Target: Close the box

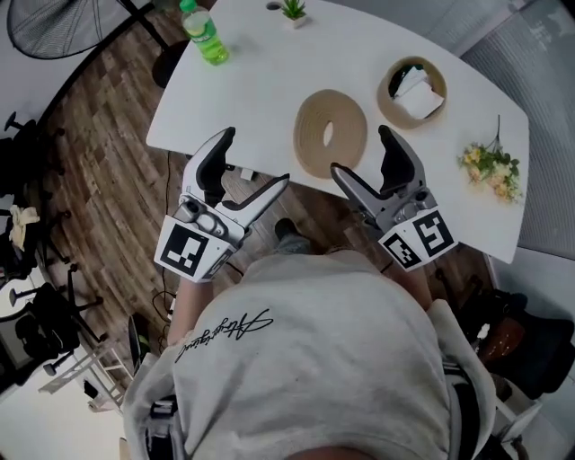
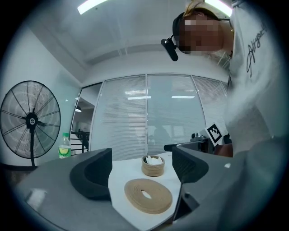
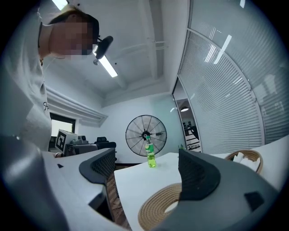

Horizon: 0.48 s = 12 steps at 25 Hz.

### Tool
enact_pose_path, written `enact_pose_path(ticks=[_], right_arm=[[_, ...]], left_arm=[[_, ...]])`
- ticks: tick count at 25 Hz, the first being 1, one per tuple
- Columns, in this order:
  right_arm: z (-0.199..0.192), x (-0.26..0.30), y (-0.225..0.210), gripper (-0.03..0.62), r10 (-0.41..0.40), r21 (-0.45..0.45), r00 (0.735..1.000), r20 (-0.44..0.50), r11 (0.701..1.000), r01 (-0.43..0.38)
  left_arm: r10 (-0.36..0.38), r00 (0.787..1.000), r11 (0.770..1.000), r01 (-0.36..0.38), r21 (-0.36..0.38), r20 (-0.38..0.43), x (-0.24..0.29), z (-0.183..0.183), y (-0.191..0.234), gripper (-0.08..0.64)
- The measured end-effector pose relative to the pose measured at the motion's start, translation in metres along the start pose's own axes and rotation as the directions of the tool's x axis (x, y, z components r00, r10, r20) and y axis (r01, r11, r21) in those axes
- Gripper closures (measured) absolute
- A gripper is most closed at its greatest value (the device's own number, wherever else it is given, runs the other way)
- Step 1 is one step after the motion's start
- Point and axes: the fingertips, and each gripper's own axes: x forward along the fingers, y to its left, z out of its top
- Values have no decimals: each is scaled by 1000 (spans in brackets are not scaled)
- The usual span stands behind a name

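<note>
A round woven box (image 1: 412, 90) with white contents stands open on the white table (image 1: 252, 90), towards the right. Its flat woven lid (image 1: 331, 133), with a hole in the middle, lies to the left of the box near the table's front edge. My left gripper (image 1: 255, 158) is open and empty, just off the table's front edge, left of the lid. My right gripper (image 1: 359, 149) is open and empty at that edge, on the lid's right side. The left gripper view shows the lid (image 2: 148, 195) between the open jaws, with the box (image 2: 153, 165) behind it. The right gripper view shows the lid (image 3: 158, 208) low between its jaws.
A green bottle (image 1: 205, 33) stands at the table's far left, a small potted plant (image 1: 293, 11) at the back, and a bunch of flowers (image 1: 490, 167) at the right end. A floor fan (image 1: 54, 27) stands beyond the table's left side.
</note>
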Motion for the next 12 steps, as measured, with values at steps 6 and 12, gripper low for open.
enact_pose_path(ticks=[6,12], right_arm=[[-11,-4,-15,169,-45,7,999,-30,999,45],[-18,-10,-26,167,-15,-7,998,-62,1000,14]], left_arm=[[-77,997,997,76,-16,-18,21,-11,2,156],[-119,990,992,116,-46,-71,43,-31,-6,156]])
